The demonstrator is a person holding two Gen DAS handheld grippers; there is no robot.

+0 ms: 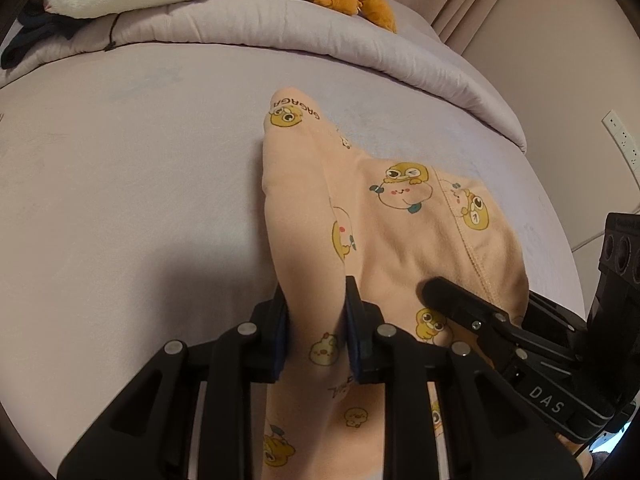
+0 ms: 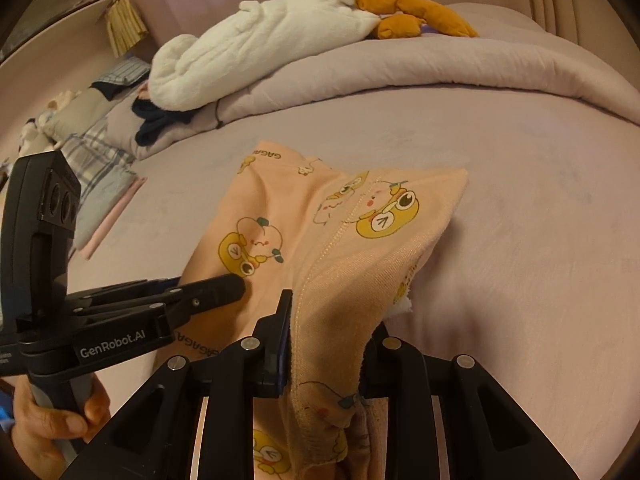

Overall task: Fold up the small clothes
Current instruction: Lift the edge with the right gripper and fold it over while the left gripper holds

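Observation:
A small peach garment (image 1: pixel 404 236) printed with yellow cartoon ducks lies partly on the lilac bed sheet (image 1: pixel 120 184), its near edge lifted. My left gripper (image 1: pixel 316 312) is shut on a fold of the near edge. My right gripper (image 2: pixel 328 332) is shut on the neighbouring part of the same garment (image 2: pixel 320 240), which drapes over its fingers. In the left wrist view the right gripper (image 1: pixel 444 292) comes in from the right, resting on the cloth. In the right wrist view the left gripper (image 2: pixel 224 288) comes in from the left, held by a hand.
A rolled lilac duvet (image 2: pixel 420 68) runs across the far side of the bed, with a white plush blanket (image 2: pixel 248 44) and an orange soft toy (image 2: pixel 416 12) on it. Dark clothes (image 2: pixel 156 124) and plaid pillows (image 2: pixel 96 160) lie at the far left. A wall with sockets (image 1: pixel 620 140) is at right.

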